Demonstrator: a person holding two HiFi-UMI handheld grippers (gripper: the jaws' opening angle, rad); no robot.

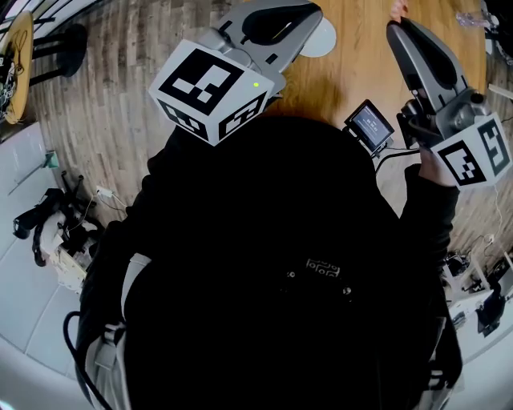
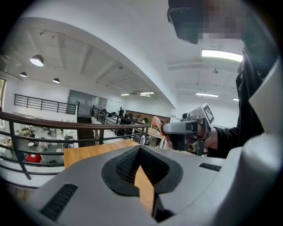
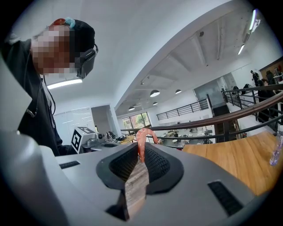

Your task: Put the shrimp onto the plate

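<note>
A pink curled shrimp sticks up from the tips of my right gripper, which is shut on it. In the head view that gripper is over the wooden table at the upper right, with the shrimp at its tip. My left gripper hangs above a white plate, of which only an edge shows. Its jaws meet at the tips with nothing between them. The left gripper view also shows the right gripper holding the shrimp.
The person's dark clothing fills the middle of the head view. A small screen is mounted by the right gripper. A clear bottle stands on the table near a railing. Cables and gear lie on the floor at left.
</note>
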